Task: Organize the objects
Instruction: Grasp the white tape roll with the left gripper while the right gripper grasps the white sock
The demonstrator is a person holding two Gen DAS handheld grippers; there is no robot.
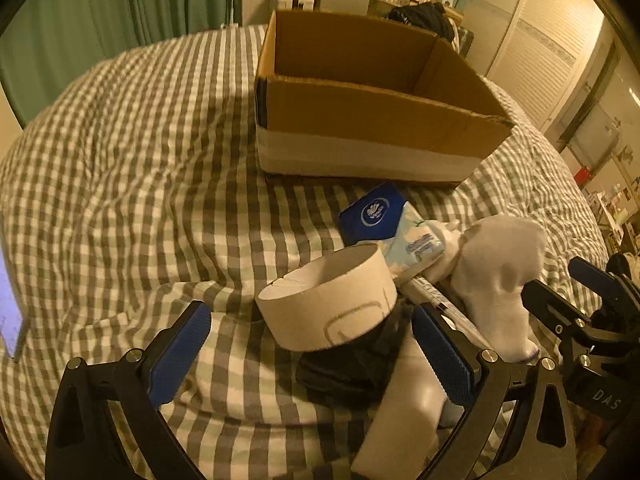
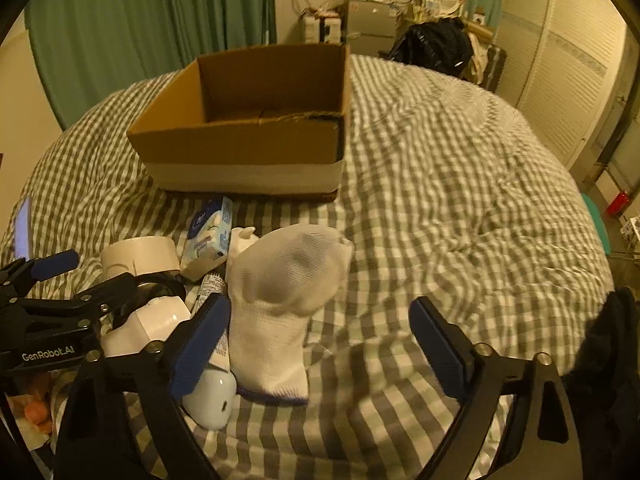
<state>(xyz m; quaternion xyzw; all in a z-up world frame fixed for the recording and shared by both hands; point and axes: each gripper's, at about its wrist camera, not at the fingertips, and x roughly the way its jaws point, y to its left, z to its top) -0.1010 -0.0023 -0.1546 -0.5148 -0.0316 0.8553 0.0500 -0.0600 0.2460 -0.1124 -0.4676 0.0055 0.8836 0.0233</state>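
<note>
Both grippers hover low over a grey-and-white checked bedspread [image 2: 440, 184], jaws spread wide, nothing held in either. Left gripper [image 1: 312, 356]: a cardboard tape core ring [image 1: 328, 296] sits between its blue pads, just beyond the fingertips and nearer the right-hand pad, resting on a dark bundled item [image 1: 352, 372]; no contact visible. A white bottle [image 1: 404, 412] lies near, under the right-hand finger. Right gripper [image 2: 320, 348]: a white sock [image 2: 280, 300] stands bunched upright just beside its left-hand pad, inside the jaw gap; touching or not cannot be told. A pale rounded object [image 2: 212, 400] lies below that pad. Beyond the pile, a blue-and-white tissue pack [image 2: 210, 236] lies against the near foot of an open cardboard box [image 2: 240, 148], which sits far-centre on the bed. The box interior, as far as visible, shows only bare cardboard. Green curtain [image 2: 140, 28] at far left.
</note>
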